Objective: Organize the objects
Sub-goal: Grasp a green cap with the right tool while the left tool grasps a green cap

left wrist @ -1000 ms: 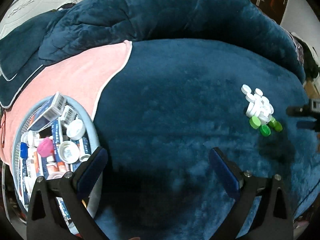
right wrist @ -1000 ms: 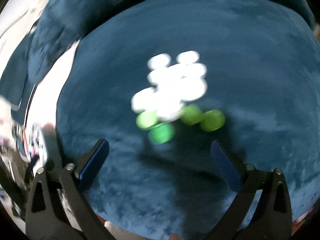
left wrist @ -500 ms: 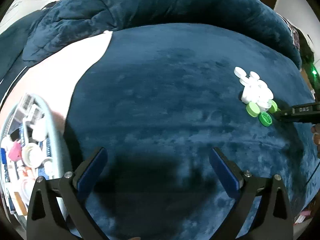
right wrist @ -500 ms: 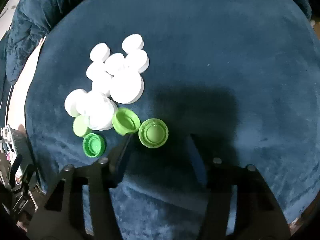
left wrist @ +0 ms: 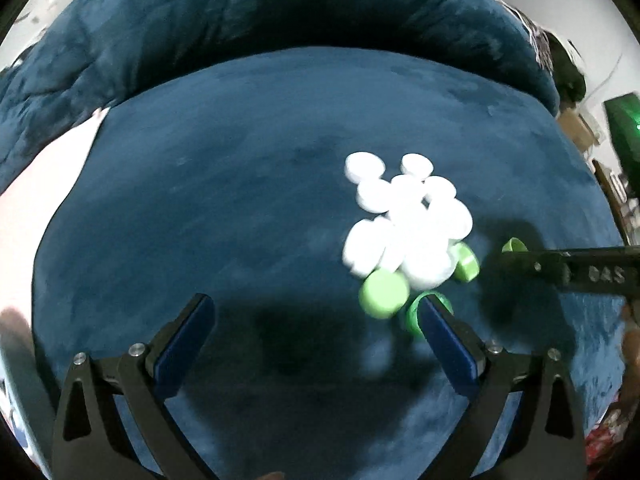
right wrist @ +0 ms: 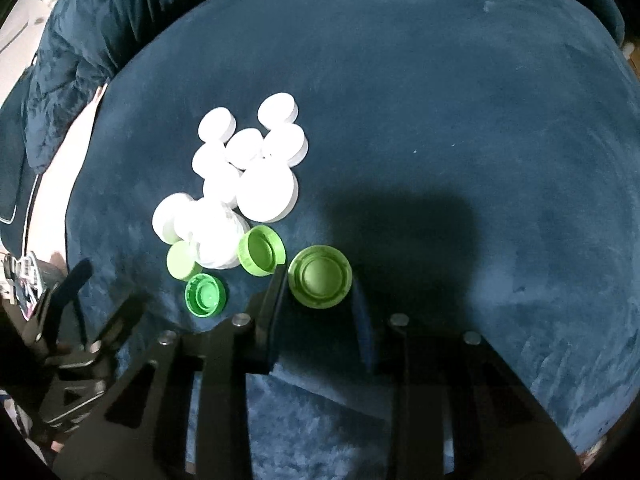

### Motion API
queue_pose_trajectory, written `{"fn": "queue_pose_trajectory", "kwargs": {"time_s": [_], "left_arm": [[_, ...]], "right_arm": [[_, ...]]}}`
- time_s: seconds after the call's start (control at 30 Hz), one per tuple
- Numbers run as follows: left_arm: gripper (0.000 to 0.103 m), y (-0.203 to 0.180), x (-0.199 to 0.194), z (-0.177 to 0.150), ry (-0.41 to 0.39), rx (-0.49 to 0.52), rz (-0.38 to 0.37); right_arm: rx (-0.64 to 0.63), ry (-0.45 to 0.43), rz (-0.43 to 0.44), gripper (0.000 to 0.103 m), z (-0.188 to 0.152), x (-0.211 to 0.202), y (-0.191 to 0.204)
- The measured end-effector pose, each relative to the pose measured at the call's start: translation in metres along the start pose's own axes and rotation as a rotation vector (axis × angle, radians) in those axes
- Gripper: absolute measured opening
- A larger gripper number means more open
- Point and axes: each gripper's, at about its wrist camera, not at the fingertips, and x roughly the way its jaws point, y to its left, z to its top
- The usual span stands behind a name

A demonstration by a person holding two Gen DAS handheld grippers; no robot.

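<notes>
A pile of white caps (right wrist: 248, 176) lies on the dark blue plush blanket (right wrist: 440, 120), with several green caps along its near edge. My right gripper (right wrist: 318, 285) points steeply down. Its jaws are closing, with one green cap (right wrist: 320, 276), hollow side up, between them and both pads against its rim. Another green cap (right wrist: 262, 250) leans just left of the left finger. In the left wrist view my left gripper (left wrist: 314, 305) hangs open and empty over the blanket. Its right finger partly covers a green cap (left wrist: 414, 314), and the white pile (left wrist: 404, 220) is beyond it.
A pink cloth (left wrist: 60, 168) covers the blanket's left side, and a rumpled blue quilt (left wrist: 280, 20) rises behind. Boxes and clutter (left wrist: 580, 128) stand past the right edge. The left gripper's black frame (right wrist: 72, 280) sits at the right wrist view's lower left.
My left gripper swung right, from the basket of items to the cap pile, and the basket left its view. My right gripper sank onto the green caps and its jaws closed around one.
</notes>
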Motion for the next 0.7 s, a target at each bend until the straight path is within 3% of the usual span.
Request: {"fn": "queue_pose_trajectory", "kwargs": {"time_s": [0.27,0.37,0.43,0.57,0.67,0.7], "left_arm": [[0.095,-0.018,0.034,0.005,0.041,0.038,0.039],[0.082,-0.016,0.035,0.004,0.028,0.022,0.032],[0.063,-0.011,0.032,0.001,0.026,0.005,0.018],[0.052,-0.005,0.026,-0.006,0.022,0.013,-0.011],[0.031,-0.005,0.027,-0.008,0.021,0.041,-0.021],[0.031,-0.003,0.027,-0.008,0.016,0.038,-0.031]], "right_arm": [[0.004,0.001,0.003,0.031,0.003,0.004,0.004],[-0.006,0.004,0.003,0.031,0.006,0.005,0.007],[-0.010,0.004,0.007,0.031,0.005,0.004,0.007],[-0.020,0.004,0.011,0.031,0.004,0.004,0.009],[-0.027,0.009,0.009,0.031,0.004,0.005,0.011],[-0.030,0.010,0.008,0.031,0.003,0.005,0.011]]}}
